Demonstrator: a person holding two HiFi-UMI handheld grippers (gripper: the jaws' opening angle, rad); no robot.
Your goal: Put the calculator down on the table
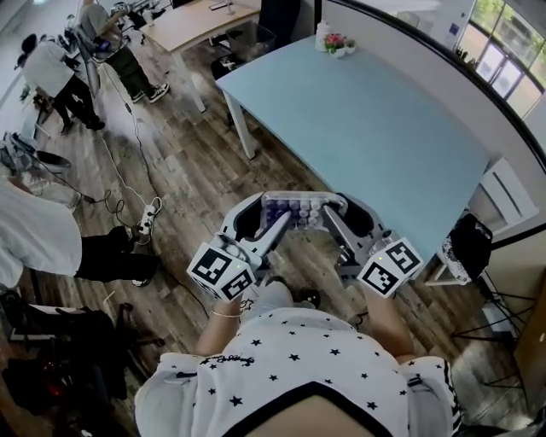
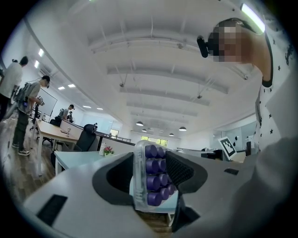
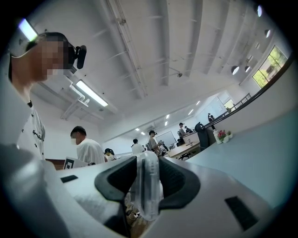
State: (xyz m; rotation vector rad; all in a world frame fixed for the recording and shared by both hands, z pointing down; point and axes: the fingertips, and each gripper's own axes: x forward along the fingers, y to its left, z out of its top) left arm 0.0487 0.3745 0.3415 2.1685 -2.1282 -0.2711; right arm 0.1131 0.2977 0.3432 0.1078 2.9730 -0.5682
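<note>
The calculator, clear-cased with rows of round purple keys, hangs in the air between both grippers, just short of the near edge of the light-blue table. My left gripper is shut on its left end and my right gripper on its right end. In the left gripper view the calculator stands on edge in the left gripper, keys facing the right pad. The right gripper view shows only the clear edge of the calculator, pinched in the right gripper.
A small flower pot stands at the table's far corner. A wooden desk and a black chair lie beyond. People stand at the left, with cables and a power strip on the wooden floor. A dark chair stands at the right.
</note>
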